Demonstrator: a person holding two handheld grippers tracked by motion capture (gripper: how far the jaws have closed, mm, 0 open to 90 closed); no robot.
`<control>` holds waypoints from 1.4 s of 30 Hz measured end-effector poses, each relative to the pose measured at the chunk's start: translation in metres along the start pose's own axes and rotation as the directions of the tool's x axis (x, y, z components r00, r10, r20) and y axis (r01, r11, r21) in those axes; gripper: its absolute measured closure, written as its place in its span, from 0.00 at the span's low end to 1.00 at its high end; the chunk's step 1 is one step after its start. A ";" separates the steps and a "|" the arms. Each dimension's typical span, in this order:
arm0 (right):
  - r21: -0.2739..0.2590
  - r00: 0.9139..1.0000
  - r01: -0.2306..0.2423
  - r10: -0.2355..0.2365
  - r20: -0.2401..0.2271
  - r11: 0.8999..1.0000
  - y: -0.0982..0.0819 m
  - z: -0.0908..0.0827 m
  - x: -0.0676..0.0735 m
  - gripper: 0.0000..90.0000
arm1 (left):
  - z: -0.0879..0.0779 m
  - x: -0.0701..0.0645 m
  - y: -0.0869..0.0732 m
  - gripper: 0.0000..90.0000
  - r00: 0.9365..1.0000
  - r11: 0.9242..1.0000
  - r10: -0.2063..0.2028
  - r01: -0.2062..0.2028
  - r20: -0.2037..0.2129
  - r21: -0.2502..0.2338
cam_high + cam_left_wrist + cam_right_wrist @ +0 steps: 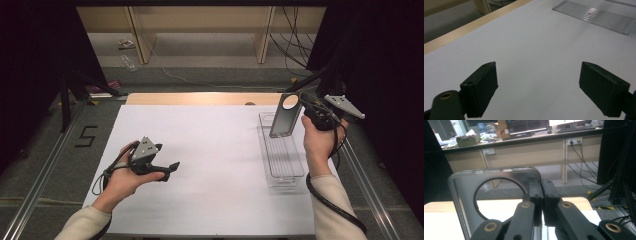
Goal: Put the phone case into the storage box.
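Left tool (172, 167) agape, right tool (303, 105) clamped

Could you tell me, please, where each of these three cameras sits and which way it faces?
High view: above the person's side, looking forward and down on the white table; both forearms, the left gripper and the right gripper show.
Left gripper view: rides on the left gripper, looking low across the table between open black jaws.
Right gripper view: rides on the right gripper, facing level toward desks, jaws shut on the dark flat case with a round hole.
Shared: the high and left gripper views both show the clear ribbed plastic tray.
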State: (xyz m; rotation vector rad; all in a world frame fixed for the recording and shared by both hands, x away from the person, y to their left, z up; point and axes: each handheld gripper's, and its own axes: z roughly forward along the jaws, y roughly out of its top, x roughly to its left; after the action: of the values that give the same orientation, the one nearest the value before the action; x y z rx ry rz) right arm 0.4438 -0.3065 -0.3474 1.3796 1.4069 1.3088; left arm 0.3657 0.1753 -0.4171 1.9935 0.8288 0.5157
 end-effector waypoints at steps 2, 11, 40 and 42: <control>0.003 1.000 0.002 -0.002 0.000 1.000 0.000 0.000 0.001 0.98 | 0.000 0.000 0.000 0.16 1.000 1.000 -0.002 0.002 0.000 -0.002; 0.008 1.000 0.010 -0.010 0.003 1.000 -0.001 0.004 0.004 0.98 | 0.000 0.000 0.000 0.16 1.000 1.000 -0.002 0.002 -0.001 -0.001; 0.040 1.000 0.012 -0.013 0.018 0.999 0.003 0.020 0.004 0.98 | 0.001 -0.002 0.000 0.16 1.000 1.000 -0.002 0.002 0.006 0.000; 0.040 1.000 0.010 -0.011 0.020 0.999 0.004 0.021 0.004 0.98 | 0.001 -0.002 0.000 0.16 1.000 1.000 -0.001 0.001 0.006 0.000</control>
State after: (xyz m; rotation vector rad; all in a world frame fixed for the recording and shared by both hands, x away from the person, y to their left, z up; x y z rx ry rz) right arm 0.4645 -0.2998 -0.3475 1.4066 1.4320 1.2629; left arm 0.3654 0.1732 -0.4179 1.9936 0.8264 0.5087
